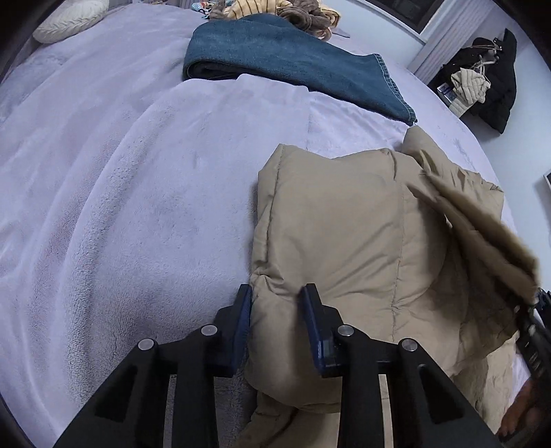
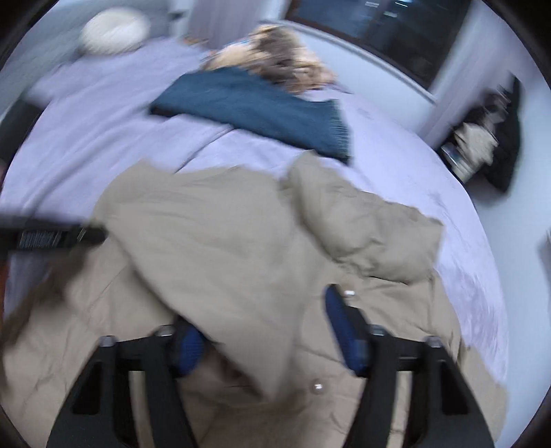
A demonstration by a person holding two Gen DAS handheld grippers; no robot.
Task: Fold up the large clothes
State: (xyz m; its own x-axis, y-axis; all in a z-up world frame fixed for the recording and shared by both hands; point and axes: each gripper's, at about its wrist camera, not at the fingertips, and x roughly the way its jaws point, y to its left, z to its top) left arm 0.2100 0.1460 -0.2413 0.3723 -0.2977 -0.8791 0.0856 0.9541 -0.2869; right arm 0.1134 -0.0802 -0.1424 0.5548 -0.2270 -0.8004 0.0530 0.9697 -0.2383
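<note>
Lying ahead of both grippers on the lavender bed cover is the tan padded jacket, the garment in hand. Beginning at the left: the left gripper is straddling the jacket's near left edge, its blue pads set on either side of a thick roll of fabric. The jaws are partly spread, with padding filling the gap; whether they are actually clamping cannot be told. Beyond its fingertips, well apart, a folded pair of blue jeans is resting, with a heap of unsorted clothes behind and a pale pillow off to the far left.

Moving right: the right gripper is showing its jaws spread wide, and a flap of the jacket is draping across and over its left pad. This view is blurred, so whether that flap is pinched cannot be told. A snap button is showing close under the gripper. To the right of it a bunched sleeve or hood is lying on the jacket body.

Judgement: the step appears to be a mid-stage fold, bringing one side of the jacket across its body. The next move is likely calling for the flap laid flat, the bunched part tucked inside the outline, and the bulky padding pressed down.
</note>
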